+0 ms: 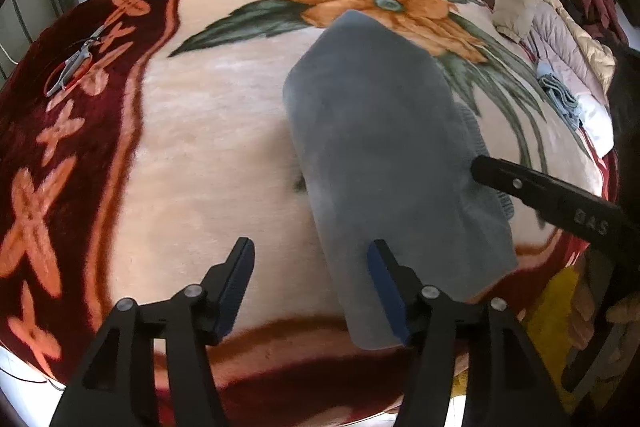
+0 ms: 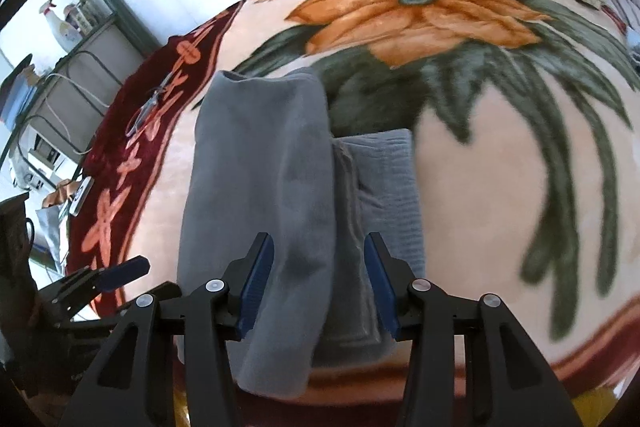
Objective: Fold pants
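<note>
Both tools are spread, gripping nothing: the grey pants (image 2: pixel 260 211) lie folded lengthwise on the bed's floral blanket (image 1: pixel 208 155), directly beneath the right tool (image 2: pixel 318 281); the left tool (image 1: pixel 312 283) hovers beside their near end.

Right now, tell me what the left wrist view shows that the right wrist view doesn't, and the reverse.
Only the left wrist view: the heap of quilted jackets at the blanket's far right.

Only the right wrist view: a shelf with bottles, and the pants' ribbed waistband exposed beside the fold.

Both: the folded grey pants, flowered blanket, scissors, and both hand-held grippers, left and right, open.
</note>
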`<state>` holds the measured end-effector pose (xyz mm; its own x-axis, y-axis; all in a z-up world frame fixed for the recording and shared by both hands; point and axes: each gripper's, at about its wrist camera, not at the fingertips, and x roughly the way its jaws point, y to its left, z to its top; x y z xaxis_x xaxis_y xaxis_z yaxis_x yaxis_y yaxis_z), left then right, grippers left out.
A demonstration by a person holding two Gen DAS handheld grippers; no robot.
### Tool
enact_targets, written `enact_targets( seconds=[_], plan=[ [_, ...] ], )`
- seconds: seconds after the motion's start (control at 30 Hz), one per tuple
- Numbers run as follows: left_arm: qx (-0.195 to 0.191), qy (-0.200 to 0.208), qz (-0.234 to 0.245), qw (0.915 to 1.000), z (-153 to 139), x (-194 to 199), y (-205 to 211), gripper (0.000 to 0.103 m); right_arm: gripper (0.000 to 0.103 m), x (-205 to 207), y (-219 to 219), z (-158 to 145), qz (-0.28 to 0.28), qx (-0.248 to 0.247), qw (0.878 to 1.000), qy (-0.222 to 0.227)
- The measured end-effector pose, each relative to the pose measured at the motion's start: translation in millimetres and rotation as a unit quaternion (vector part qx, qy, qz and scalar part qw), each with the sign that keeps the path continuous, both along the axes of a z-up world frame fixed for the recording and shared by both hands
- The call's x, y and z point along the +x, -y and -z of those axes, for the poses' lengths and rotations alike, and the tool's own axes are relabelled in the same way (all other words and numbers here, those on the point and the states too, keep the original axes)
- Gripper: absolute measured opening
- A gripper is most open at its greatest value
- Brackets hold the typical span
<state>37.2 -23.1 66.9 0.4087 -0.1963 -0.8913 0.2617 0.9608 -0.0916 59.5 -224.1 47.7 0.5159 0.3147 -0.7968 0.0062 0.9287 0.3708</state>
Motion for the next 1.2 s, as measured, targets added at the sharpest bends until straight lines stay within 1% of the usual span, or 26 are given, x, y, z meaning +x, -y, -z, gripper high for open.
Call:
enact_targets(
  seconds=[0.1, 0.17, 0.3, 0.33, 0.4, 0.43, 0.5, 0.57, 0.67, 0.77, 0.83, 0.93, 1.07, 1.2],
  plan=[
    [-0.009, -0.003, -0.013, 0.9999, 2.0, 0.7, -7.1, 0.063, 0.048, 8.7, -8.0, 0.7, -0.015, -0.008, 1.0, 0.001],
    [-0.015, -0.007, -0.022, 0.9996, 4.4, 1.0, -12.0, 0.066, 0.048, 14.2, -14.6, 2.6, -0.022, -0.015, 1.0, -0.003],
    [-0.017, -0.015, -0.038, 0.999, 9.0, 2.8, -22.0, 0.067, 0.047, 20.3, -23.9, 6.9, -0.027, -0.026, 0.999, -0.01],
    [-0.017, -0.017, -0.043, 0.9988, 9.9, 3.0, -23.9, 0.067, 0.043, 20.4, -25.8, 6.3, -0.029, -0.029, 0.999, -0.008],
    [-0.021, -0.018, -0.051, 0.9983, 11.6, 2.7, -29.2, 0.067, 0.019, 17.9, -30.2, 1.3, -0.039, -0.037, 0.999, 0.004],
    [-0.024, -0.021, -0.055, 0.998, 12.8, 2.3, -31.8, 0.067, 0.014, 16.7, -31.6, -1.7, -0.04, -0.046, 0.998, 0.009],
    [-0.028, -0.024, -0.058, 0.9976, 14.8, 2.4, -35.5, 0.067, 0.011, 13.6, -34.0, -9.9, -0.045, -0.056, 0.997, 0.024],
    [-0.029, -0.024, -0.061, 0.9974, 15.4, 2.5, -37.4, 0.067, 0.01, 7.8, -31.9, -21.5, -0.046, -0.046, 0.997, 0.041],
    [-0.031, -0.022, -0.062, 0.9973, 13.9, 2.5, -37.3, 0.067, 0.01, -4.1, -26.6, -42.6, -0.041, -0.046, 0.996, 0.071],
    [-0.031, -0.019, -0.059, 0.9976, 11.2, 2.0, -35.4, 0.067, 0.01, -15.4, -17.2, -58.5, -0.03, -0.058, 0.994, 0.089],
    [-0.03, -0.016, -0.056, 0.9979, 9.0, 2.0, -33.4, 0.067, 0.01, -20.6, -9.5, -60.5, -0.025, -0.067, 0.993, 0.092],
    [-0.026, -0.01, -0.05, 0.9983, 5.0, 4.4, -27.3, 0.067, 0.01, -23.0, -0.1, -49.7, -0.014, -0.097, 0.992, 0.085],
    [-0.023, 0.002, -0.039, 0.999, -3.3, 10.2, -13.6, 0.067, 0.01, -20.3, 15.5, -26.5, 0.004, -0.087, 0.994, 0.062],
    [-0.03, 0.023, -0.024, 0.999, -16.2, 15.9, 6.4, 0.067, 0.01, -15.1, 22.5, -9.5, 0.005, -0.071, 0.996, 0.053]
  ],
)
